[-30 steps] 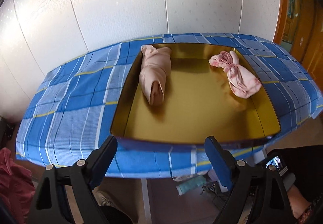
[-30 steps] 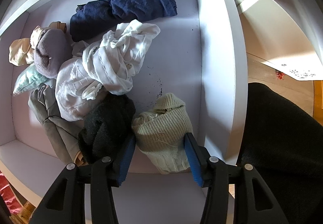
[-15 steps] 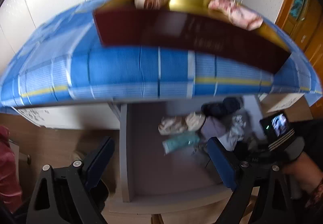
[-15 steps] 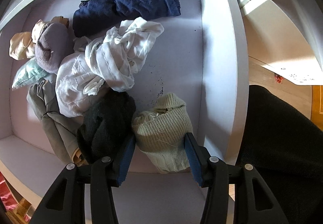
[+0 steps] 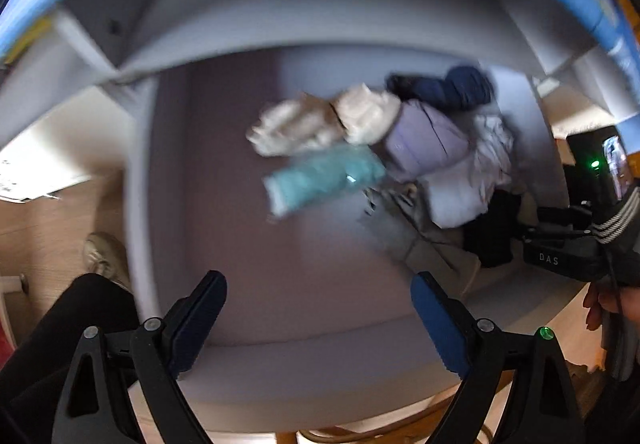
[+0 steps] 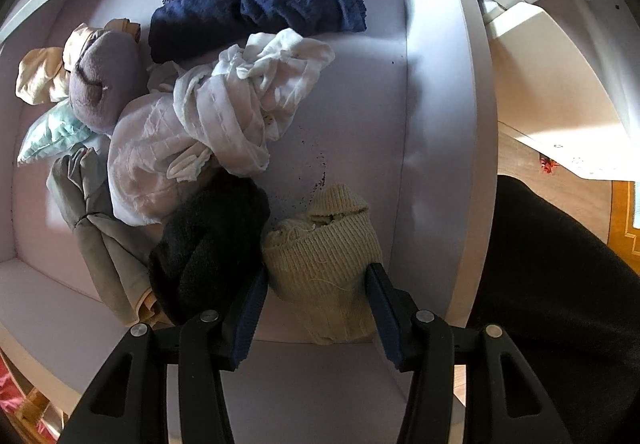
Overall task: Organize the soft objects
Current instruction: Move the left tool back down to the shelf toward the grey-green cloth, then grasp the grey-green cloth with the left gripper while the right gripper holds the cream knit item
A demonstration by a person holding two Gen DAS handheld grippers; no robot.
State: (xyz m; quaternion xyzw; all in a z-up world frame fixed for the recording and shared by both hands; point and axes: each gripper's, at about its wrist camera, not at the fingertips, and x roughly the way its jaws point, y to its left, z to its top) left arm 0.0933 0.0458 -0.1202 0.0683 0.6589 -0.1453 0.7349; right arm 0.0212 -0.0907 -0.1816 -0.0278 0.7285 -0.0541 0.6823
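A: What is on the left?

B: The left gripper (image 5: 318,314) points down over the bare floor of a white open drawer (image 6: 440,115), jaws wide with nothing between them. The view is blurred.

A: And the soft things?

B: They lie piled in the drawer: a cream bundle (image 6: 40,77), a pale teal cloth (image 6: 50,135), a lilac rolled sock (image 6: 102,79), a crumpled white garment (image 6: 224,115), a navy lace-edged piece (image 6: 260,7) toward the back wall and a black fuzzy roll (image 6: 208,244).

A: The right?

B: The right gripper (image 6: 316,302) points down, its blue pads pressing both sides of a beige ribbed knit sock (image 6: 324,256) just beside the drawer's right wall.
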